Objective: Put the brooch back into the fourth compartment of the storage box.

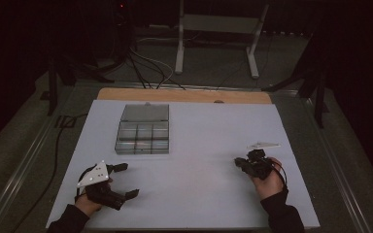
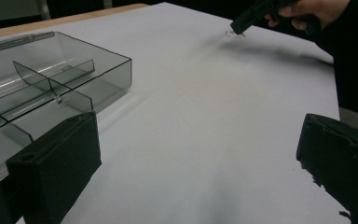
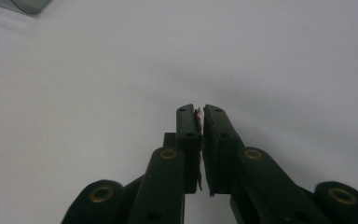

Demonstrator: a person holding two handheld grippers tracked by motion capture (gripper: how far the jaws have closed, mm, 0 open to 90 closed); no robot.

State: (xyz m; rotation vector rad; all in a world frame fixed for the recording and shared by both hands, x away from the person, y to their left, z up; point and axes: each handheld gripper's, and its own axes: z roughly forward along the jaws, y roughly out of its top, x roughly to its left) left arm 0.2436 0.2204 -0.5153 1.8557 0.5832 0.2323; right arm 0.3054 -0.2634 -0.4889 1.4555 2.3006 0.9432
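A: The flat table sheet [image 1: 199,160] is plain pale white with no pattern, and a tan wooden strip [image 1: 184,95] edges its far side.

B: The compartmented clear plastic box [image 1: 143,130] at far left is smoky grey, its dividers the same tint.

A: Both grippers are matt black; the left gripper [image 1: 124,180] carries a light grey three-cornered plate.

B: The right gripper [image 3: 200,113] has brass-coloured rivets, and a thin pale sliver [image 3: 198,116] shows between its tips.

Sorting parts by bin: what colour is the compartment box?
Smoky translucent grey compartment box, clearest in the left gripper view.
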